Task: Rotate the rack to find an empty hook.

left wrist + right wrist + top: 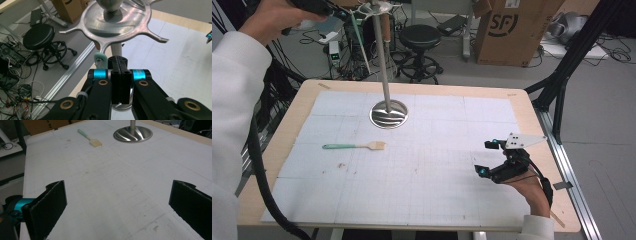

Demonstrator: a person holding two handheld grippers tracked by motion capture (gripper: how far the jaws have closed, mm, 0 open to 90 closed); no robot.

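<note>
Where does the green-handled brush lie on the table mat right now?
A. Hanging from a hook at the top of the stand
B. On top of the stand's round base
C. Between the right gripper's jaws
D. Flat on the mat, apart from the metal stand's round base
D: the green-handled brush lies flat on the mat, clear of the stand's round base; the right gripper stands open and empty.

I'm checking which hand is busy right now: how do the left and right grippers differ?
The left gripper is raised beside the top of the metal stand, while the right gripper sits low over the white mat. The left gripper's jaws are closed on a pale green utensil handle; the right gripper's jaws stand wide open and empty. Both have black jaws with blue fittings.
</note>
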